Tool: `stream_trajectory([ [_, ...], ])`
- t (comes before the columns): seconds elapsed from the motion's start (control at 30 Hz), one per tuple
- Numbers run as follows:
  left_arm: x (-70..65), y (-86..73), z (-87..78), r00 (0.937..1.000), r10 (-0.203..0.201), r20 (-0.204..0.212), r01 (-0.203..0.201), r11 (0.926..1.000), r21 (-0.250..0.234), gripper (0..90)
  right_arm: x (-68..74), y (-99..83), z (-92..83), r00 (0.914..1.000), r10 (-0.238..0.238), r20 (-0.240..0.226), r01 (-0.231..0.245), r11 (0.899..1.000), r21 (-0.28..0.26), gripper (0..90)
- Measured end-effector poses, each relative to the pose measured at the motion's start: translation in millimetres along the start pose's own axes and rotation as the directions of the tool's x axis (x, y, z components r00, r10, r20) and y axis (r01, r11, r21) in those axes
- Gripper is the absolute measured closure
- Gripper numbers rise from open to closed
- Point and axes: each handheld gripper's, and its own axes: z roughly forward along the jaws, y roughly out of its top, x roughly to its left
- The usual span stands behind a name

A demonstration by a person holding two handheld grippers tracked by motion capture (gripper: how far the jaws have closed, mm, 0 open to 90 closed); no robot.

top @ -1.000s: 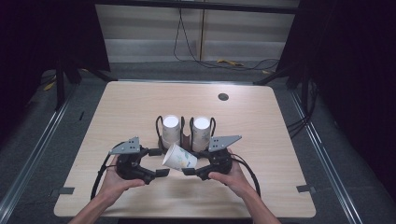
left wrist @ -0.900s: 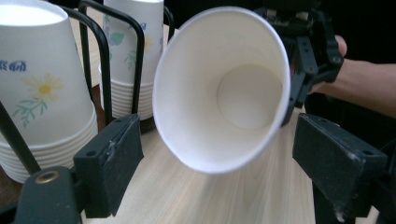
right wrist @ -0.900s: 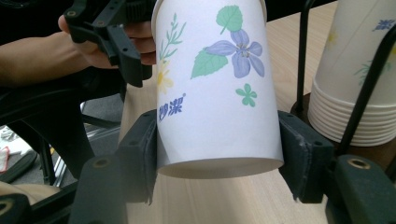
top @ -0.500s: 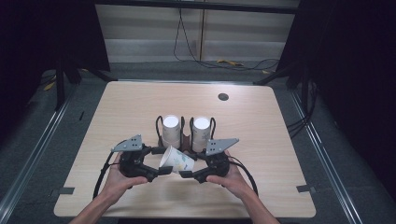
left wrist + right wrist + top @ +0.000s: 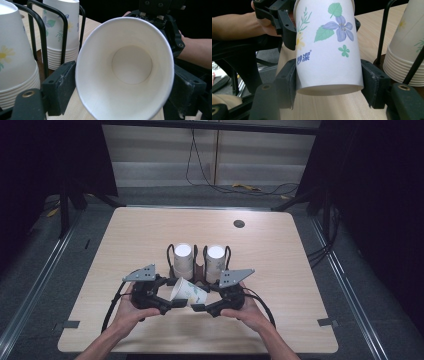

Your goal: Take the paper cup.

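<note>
White paper, printed with flowers and leaves, is what we hold between us: one paper cup (image 5: 188, 292) lying on its side just above the tabletop (image 5: 280, 270), low in the middle of the high view. Our forearms enter from the bottom edge of that frame.

We see the right gripper (image 5: 329, 82) clamped on the cup's base end, its two black pads pressing the wall from both sides in the lower half of the right gripper view. In the high view it sits lower centre-right (image 5: 197, 307).

Our left gripper (image 5: 122, 85) has its jaws on either side of the cup's open rim, which bulges into the middle of the left gripper view (image 5: 125, 67); the pads lie against the rim, so we read it as clamped on the cup as well. In the high view it is lower centre-left (image 5: 169, 306).

Just beyond the cup stands a black wire cup holder (image 5: 198, 265) at mid-frame, with two stacks of upturned paper cups, the left stack (image 5: 183, 260) and the right stack (image 5: 215, 261), close beside each other.

Farther up the tabletop, toward the upper right, lies a small dark round grommet (image 5: 239, 224).
</note>
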Motion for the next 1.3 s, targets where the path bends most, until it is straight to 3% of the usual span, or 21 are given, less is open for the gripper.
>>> stream_trajectory([
  [0.07,-0.2,-0.1,0.2,0.9999,0.015,0.003,-0.015,0.9999,0.003,19.2,-0.3,0.0,0.7,1.0,0.004,-0.001,-0.004,1.0,0.009,37.6],
  [0.5,1.2,-0.5,1.9,0.9994,0.003,0.035,-0.003,1.0,0.001,17.7,1.8,1.3,5.3,0.9998,-0.018,-0.007,0.018,1.0,0.022,37.4],
  [0.63,-0.2,-1.7,1.0,0.9992,0.024,0.033,-0.024,0.9997,-0.009,21.1,1.6,1.7,5.9,0.9997,-0.019,-0.013,0.02,0.999,0.03,37.2],
  [0.77,3.1,-5.3,0.1,0.9993,0.01,0.035,-0.01,0.9999,-0.011,22.2,-0.3,2.0,8.0,0.9997,-0.02,-0.014,0.021,0.999,0.048,36.8],
  [1.3,1.7,-3.7,-5.2,0.9984,0.027,0.05,-0.025,0.9992,-0.031,27.7,-2.0,2.4,12.8,0.9995,-0.002,-0.032,0.005,0.997,0.075,33.7],
])
